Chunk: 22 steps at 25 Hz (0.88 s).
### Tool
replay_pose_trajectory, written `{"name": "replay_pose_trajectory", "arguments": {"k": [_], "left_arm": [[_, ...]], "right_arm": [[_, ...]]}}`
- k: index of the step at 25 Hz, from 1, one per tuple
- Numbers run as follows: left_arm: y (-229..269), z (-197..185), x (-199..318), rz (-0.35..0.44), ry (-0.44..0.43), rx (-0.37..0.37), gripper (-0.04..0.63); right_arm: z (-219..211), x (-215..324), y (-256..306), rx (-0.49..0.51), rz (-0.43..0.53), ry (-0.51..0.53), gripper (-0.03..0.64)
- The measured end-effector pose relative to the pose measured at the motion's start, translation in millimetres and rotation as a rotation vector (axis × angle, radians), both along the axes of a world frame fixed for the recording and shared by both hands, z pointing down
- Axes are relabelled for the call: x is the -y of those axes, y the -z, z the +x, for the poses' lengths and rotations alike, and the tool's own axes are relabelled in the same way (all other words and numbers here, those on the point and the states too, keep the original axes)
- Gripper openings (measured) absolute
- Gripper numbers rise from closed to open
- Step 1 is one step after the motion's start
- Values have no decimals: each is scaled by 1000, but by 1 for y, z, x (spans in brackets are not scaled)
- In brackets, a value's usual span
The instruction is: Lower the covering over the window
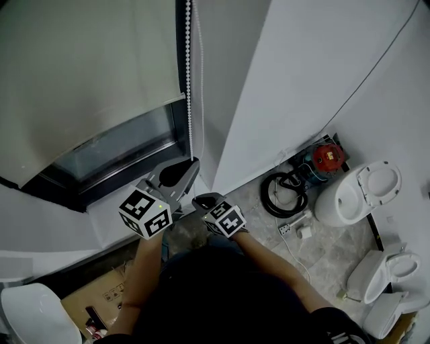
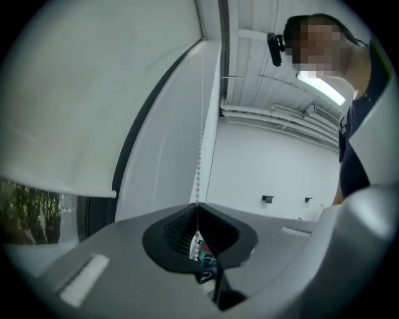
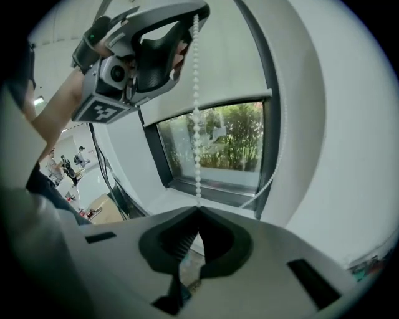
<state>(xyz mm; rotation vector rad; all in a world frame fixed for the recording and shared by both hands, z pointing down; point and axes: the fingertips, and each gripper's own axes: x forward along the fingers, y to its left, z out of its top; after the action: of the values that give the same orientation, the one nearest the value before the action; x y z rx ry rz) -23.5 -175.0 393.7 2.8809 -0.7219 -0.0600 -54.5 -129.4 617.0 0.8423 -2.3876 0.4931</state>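
A pale roller blind [image 1: 80, 74] covers the upper part of the window [image 1: 121, 151]; its bottom edge hangs partway down the glass. A white bead chain [image 1: 189, 80] hangs along the frame's right side. My left gripper [image 1: 192, 163] is shut on the chain, which enters its closed jaws [image 2: 197, 205] from above. Just below it, my right gripper [image 1: 199, 200] is also shut on the same chain [image 3: 197, 124]. In the right gripper view the chain runs taut from the left gripper [image 3: 196, 14] at the top down into my right gripper [image 3: 198, 209].
On the tiled floor at the right stand white toilets [image 1: 356, 191] [image 1: 386, 269], a red-topped machine [image 1: 326, 158] and a coiled black hose [image 1: 282, 195]. A cardboard box [image 1: 94, 295] lies at the lower left. A white wall [image 1: 302, 74] runs close on the right.
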Motion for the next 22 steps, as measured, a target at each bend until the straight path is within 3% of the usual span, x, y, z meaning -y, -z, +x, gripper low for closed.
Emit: {"name": "replay_pose_trajectory", "arguments": {"k": [5, 9, 15, 22], "left_arm": [[-61, 6, -4, -131, -10, 59, 15], [-84, 7, -5, -173, -6, 69, 15], [-89, 6, 3, -166, 22, 52, 15], [-89, 1, 7, -130, 66, 45, 15]], "right_arm": [[20, -31, -54, -167, -129, 53, 12], [26, -29, -58, -183, -125, 60, 14], [37, 0, 9, -7, 3, -103, 75], [78, 26, 129, 159, 312, -337, 77]]}}
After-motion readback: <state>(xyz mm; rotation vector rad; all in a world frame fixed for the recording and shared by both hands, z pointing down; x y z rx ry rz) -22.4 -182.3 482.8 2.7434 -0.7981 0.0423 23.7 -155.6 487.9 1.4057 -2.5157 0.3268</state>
